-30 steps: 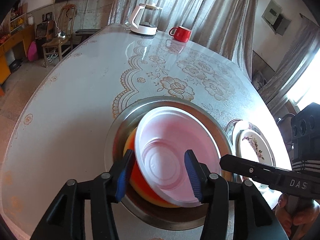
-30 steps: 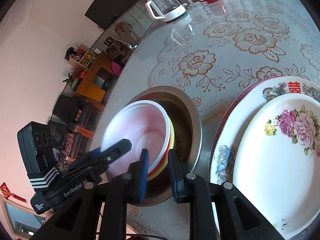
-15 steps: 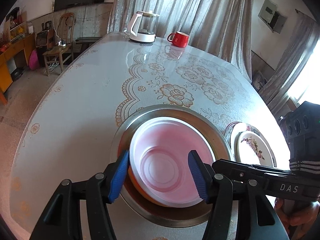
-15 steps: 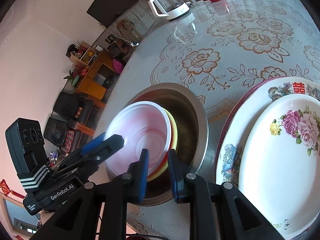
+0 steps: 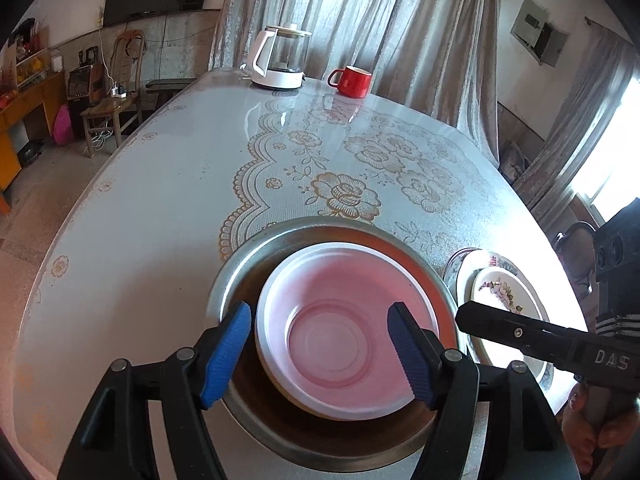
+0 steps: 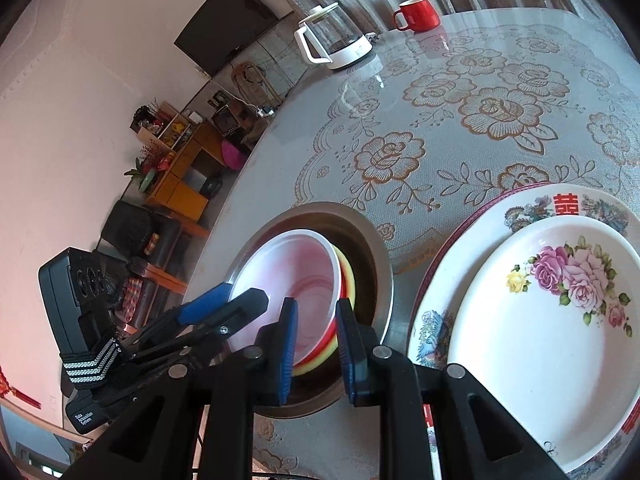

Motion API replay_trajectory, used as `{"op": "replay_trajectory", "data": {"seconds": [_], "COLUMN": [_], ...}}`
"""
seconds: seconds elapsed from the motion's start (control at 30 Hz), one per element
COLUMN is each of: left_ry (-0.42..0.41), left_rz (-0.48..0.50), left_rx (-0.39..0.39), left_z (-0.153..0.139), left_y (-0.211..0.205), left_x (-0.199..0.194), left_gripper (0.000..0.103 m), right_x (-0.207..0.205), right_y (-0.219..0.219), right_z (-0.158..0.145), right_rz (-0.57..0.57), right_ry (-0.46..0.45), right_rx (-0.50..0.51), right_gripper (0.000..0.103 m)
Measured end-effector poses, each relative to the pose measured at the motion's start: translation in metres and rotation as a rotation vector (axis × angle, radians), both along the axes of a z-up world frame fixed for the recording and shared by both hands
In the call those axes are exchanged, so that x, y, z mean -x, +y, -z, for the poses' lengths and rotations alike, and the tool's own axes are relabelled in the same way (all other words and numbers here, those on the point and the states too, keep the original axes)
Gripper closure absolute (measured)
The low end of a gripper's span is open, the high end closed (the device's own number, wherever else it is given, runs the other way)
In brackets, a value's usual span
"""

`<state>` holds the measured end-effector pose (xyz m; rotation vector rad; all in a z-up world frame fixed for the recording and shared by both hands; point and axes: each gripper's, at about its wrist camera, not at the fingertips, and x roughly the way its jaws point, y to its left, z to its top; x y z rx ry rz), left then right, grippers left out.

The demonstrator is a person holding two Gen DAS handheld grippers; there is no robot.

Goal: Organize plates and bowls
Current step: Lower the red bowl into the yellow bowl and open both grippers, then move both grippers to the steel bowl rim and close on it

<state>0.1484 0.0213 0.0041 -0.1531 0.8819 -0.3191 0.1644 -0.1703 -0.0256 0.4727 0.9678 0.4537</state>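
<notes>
Two grippers: my left gripper (image 5: 320,354) fingers stay apart, released pink bowl (image 5: 348,328) now settled level in steel basin (image 5: 240,264); right gripper (image 6: 316,350) fingers nearly together, empty.

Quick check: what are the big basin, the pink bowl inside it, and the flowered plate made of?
Basin: likely stainless steel, with a dull grey brushed rim. Pink bowl: probably plastic, thin and translucent with moulded rings. Flowered plate: looks like glazed ceramic, glossy white with a printed rose decal.
</notes>
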Motion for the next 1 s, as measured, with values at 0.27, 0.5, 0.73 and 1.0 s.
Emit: {"op": "replay_trajectory", "data": {"seconds": [0.27,0.5,0.73,1.0], "left_ry": [-0.046,-0.073,-0.042,0.011], "left_rz": [-0.083,-0.168,-0.216,-0.21], "left_rx": [0.03,0.017,0.036,0.062], "left_z": [-0.019,-0.014,0.008,0.026], "left_y": [0.017,0.04,0.066,0.073], "left_x": [0.007,0.023,0.035,0.041], "left_gripper": [0.001,0.0,0.003,0.004], "right_x": [0.003,0.015,0.026,-0.001], "right_y": [0.002,0.003,-0.005,-0.012], "right_z": [0.004,0.002,0.0,-0.009], "right_rz": [-0.012,-0.023,-0.009,0.008], "right_ry": [0.004,-0.036,-0.076,-0.097], "right_rx": [-0.023,-0.014,0.053,0.172], "right_gripper": [0.083,0.077,0.077,0.077]}}
